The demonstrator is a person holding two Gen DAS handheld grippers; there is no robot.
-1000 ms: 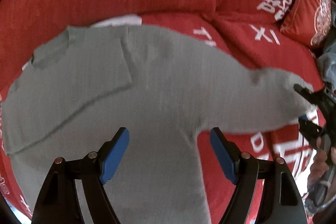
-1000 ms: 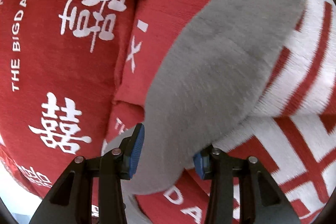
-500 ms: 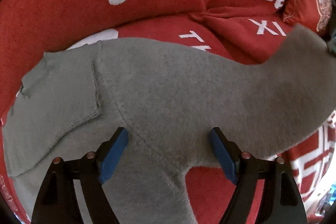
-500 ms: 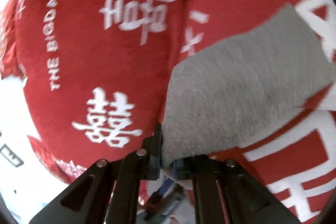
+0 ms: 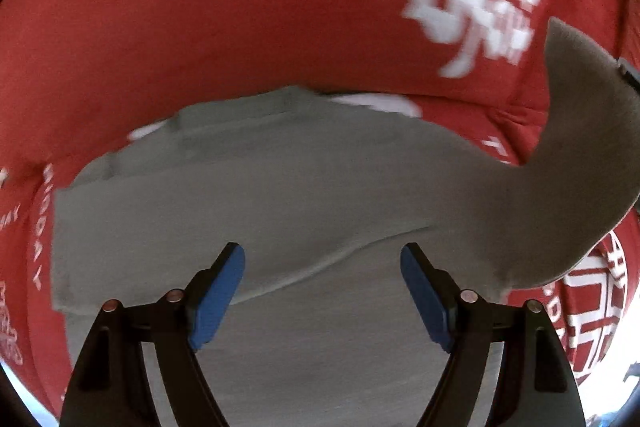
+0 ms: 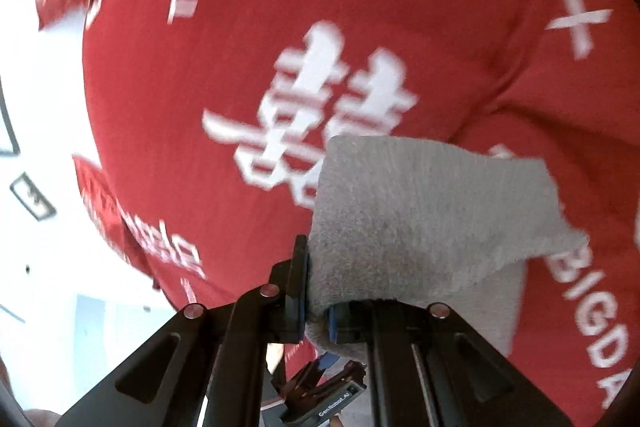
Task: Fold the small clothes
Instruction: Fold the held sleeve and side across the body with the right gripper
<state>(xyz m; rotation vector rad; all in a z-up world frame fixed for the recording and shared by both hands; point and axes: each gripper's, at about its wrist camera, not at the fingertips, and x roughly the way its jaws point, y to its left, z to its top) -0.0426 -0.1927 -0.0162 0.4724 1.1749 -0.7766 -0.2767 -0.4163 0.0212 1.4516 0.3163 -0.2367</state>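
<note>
A small grey knit sweater (image 5: 288,187) lies spread on a red cover with white lettering. My left gripper (image 5: 322,287) is open and hovers low over the sweater's body, empty. The sweater's right sleeve (image 5: 576,147) is lifted off the cover and rises to the right edge of the left wrist view. My right gripper (image 6: 318,291) is shut on the end of that grey sleeve (image 6: 424,211), which drapes away from the jaws to the right.
The red cover (image 5: 240,19) with white characters fills the background in both views. In the right wrist view a bright white floor or wall (image 6: 40,147) shows at the left, and a small dark device (image 6: 320,399) lies below the gripper.
My right gripper closed on the sleeve end and lifted it up and inward. My left gripper moved forward over the sweater's body and stayed open.
</note>
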